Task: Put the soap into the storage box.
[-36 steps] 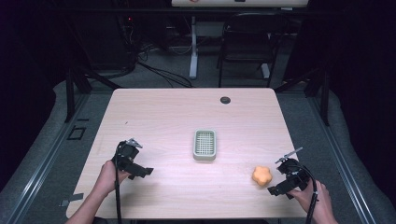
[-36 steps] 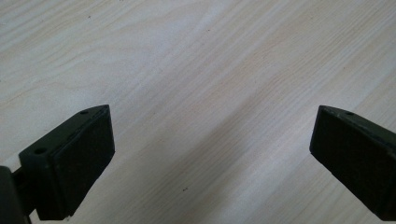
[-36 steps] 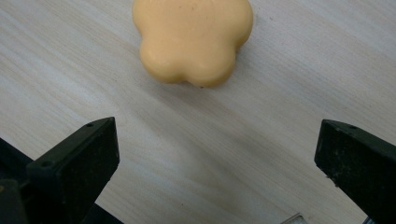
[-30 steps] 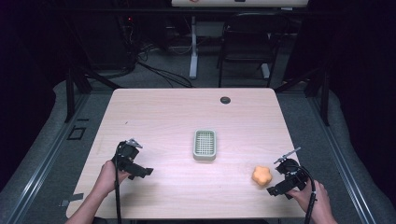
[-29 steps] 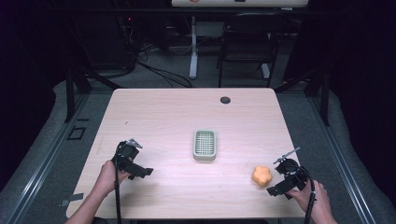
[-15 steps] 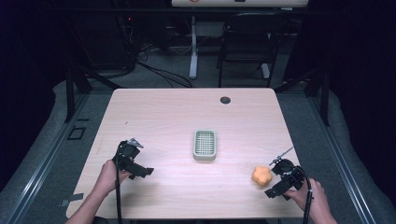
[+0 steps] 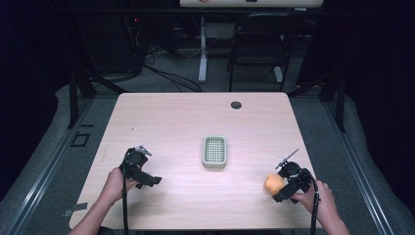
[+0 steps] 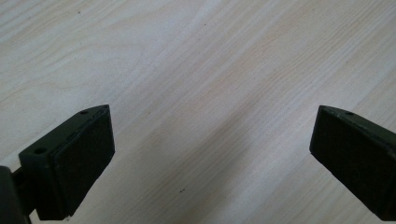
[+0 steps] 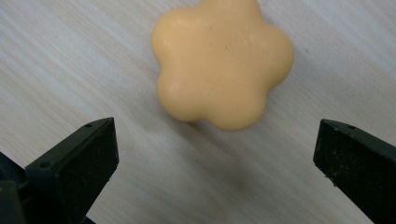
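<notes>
High view: a pale wood table [image 7: 195, 117] is being seen from above, with a person's forearms coming in from the bottom edge.
Left gripper [image 7: 147, 177]: being held in the left hand [image 7: 115, 186] over the near-left part of the table, well apart from everything else.
Left jaws: being held wide apart in the left gripper view, with bare wood grain [image 8: 205, 93] between them and nothing gripped.
Right gripper [image 7: 280, 190]: being held in the right hand [image 7: 317, 199] at the near-right part of the table, just beside the soap.
Right jaws: being held wide apart in the right gripper view, nothing gripped, neither jaw touching the soap.
Soap [image 7: 272, 183]: a yellow-orange, flower-shaped piece with rounded lobes is being seen lying on the table at near right; in the right gripper view the soap [image 9: 223, 63] is lying ahead of the jaw tips, roughly centred on the gap between them.
Tray [image 7: 215, 152]: a small pale green rectangular tray with a grid-patterned inside is sitting near the table's centre, well apart from both grippers and from the soap.
Disc [image 7: 236, 105]: a small dark round thing is being seen near the far edge of the table; what it is cannot be told.
Cables: one is being trailed from each gripper toward the bottom edge.
Background: a dark chair [image 7: 259, 44] and floor cables are being seen beyond the table.
</notes>
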Tool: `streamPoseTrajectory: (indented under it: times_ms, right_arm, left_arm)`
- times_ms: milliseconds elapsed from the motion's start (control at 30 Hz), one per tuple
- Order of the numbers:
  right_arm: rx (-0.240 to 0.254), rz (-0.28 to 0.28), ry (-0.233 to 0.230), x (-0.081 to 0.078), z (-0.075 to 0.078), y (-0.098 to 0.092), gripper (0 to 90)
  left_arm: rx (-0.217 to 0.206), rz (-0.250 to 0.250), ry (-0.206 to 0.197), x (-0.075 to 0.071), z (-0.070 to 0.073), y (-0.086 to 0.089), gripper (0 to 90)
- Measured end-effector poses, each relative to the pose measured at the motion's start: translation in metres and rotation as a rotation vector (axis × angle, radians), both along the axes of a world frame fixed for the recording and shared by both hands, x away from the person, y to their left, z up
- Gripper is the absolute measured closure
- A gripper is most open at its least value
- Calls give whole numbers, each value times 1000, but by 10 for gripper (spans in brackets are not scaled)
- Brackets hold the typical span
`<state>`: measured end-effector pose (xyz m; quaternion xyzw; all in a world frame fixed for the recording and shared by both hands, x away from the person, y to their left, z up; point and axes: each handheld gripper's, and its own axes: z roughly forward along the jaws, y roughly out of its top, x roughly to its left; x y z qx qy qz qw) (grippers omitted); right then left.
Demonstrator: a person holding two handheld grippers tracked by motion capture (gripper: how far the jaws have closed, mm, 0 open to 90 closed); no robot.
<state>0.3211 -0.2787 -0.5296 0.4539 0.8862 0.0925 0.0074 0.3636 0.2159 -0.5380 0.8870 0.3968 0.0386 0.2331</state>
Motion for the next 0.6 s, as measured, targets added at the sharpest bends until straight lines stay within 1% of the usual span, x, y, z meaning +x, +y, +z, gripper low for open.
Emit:
streamPoseTrajectory:
  times_ms: [33,67,133,167,233,267,300,333,367,433,467,500,533,567,600]
  right_arm:
    - [0,0,0,0,0,0,0]
    - [-35,20,-7,2,3,3,0]
    - [-29,28,-2,3,4,4,0]
    - [-18,23,-9,3,3,5,0]
    - [-23,29,-8,4,4,7,0]
    - [-29,30,-20,7,5,9,0]
    - [-15,20,-27,8,4,9,0]
    - [-15,20,-27,8,4,9,0]
    - [-16,26,-20,11,5,9,0]
    - [-16,17,-25,18,5,11,0]
    - [-2,6,-28,19,4,12,0]
    - [-2,6,-28,19,4,12,0]
    - [-54,54,0,24,8,12,0]
    - [-43,43,-2,28,7,15,0]
    - [-43,43,-2,28,7,15,0]
  left_arm:
    - [2,-5,-3,0,0,0,1]
    - [5,-6,1,0,0,-1,1]
    - [6,-7,1,0,0,-2,1]
    - [8,-6,0,0,0,-2,1]
    - [8,-5,-5,0,0,-1,1]
    - [7,-3,-7,-1,0,-1,1]
    - [7,-1,-7,-1,1,-1,1]
    - [7,-1,-7,-1,1,-1,1]
    - [9,-4,-5,0,0,-1,1]
    - [14,-10,2,0,-1,-1,1]
    - [15,-11,0,0,-1,-2,1]
    - [15,-11,0,0,-1,-2,1]
    - [15,-13,0,0,-1,-2,1]
    - [15,-13,-2,0,-1,-2,1]
    - [15,-11,-4,0,-1,-2,1]
